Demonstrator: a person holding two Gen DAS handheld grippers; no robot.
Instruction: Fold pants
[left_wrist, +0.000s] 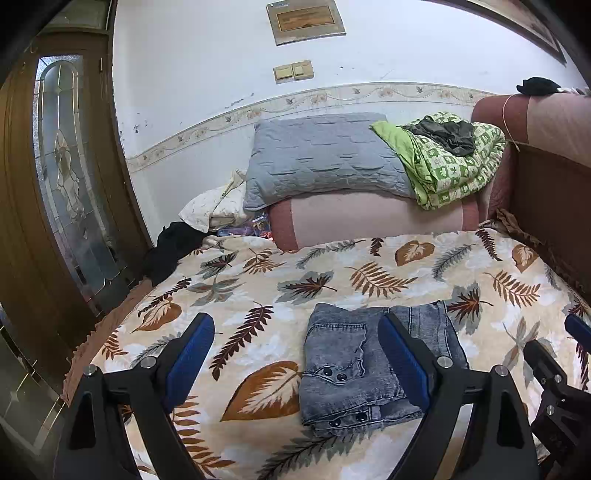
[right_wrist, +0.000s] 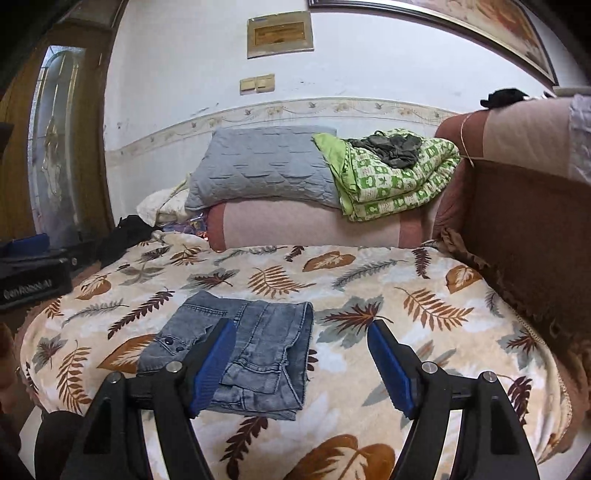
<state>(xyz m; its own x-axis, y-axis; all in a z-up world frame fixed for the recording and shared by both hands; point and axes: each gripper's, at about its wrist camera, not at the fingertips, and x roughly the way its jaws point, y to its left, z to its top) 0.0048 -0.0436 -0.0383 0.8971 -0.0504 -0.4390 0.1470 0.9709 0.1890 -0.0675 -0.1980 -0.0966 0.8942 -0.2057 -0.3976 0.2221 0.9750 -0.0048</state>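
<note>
While the folded pants (left_wrist: 365, 365) lay on the leaf-print bed (left_wrist: 258, 280), left tongs (left_wrist: 295, 350) and right tongs (right_wrist: 301, 360) hung open, apparently touching nothing.

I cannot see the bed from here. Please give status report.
Left gripper open, empty. Right gripper open, empty. Jeans folded on leaf blanket. Nothing in the way.

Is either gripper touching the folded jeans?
Apart. Both wrist views show the left gripper and right gripper open and empty above the folded jeans.
</note>
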